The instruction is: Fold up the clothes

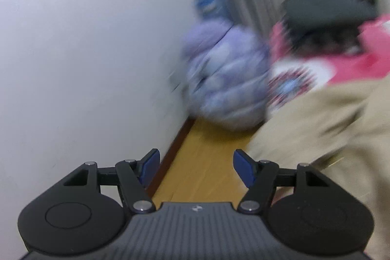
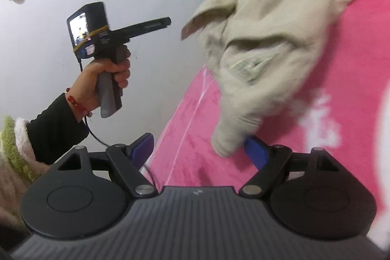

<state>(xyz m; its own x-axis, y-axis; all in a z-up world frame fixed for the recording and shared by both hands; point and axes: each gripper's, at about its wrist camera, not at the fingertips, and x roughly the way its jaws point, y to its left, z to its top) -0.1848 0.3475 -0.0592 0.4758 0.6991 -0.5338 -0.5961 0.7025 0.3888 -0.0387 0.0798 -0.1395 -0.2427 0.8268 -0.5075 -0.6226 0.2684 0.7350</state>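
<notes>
Plain white wall (image 1: 85, 52) on the left of both views; a bed covered by a pink blanket (image 2: 304, 94) with white print runs along it. Left wrist view is heavily motion-blurred. It shows a strip of yellow wooden surface (image 1: 207, 162) between wall and bedding, with a dark brown edge against the wall.

Beige garment (image 2: 268, 40) lies crumpled on the pink blanket (a printed label shows on a fold near its middle). One narrow end of it hangs down toward the right gripper (image 2: 202, 150). Jaws spread wide; the cloth end touches or overlaps the right blue pad (image 2: 256, 152) but is not pinched.

Left gripper (image 1: 196, 166): jaws also spread, nothing between the blue pads, only the yellow surface beyond. The beige garment's edge lies just right of it.

Right wrist view also shows the left gripper from the side, held in the person's left hand (image 2: 97, 82), red bead bracelet (image 2: 75, 101) at the wrist, black sleeve (image 2: 53, 128).

Farther back: a bundled lilac-blue cloth (image 1: 226, 74) against the wall, and a dark garment (image 1: 324, 9) on the bedding (details blurred).
</notes>
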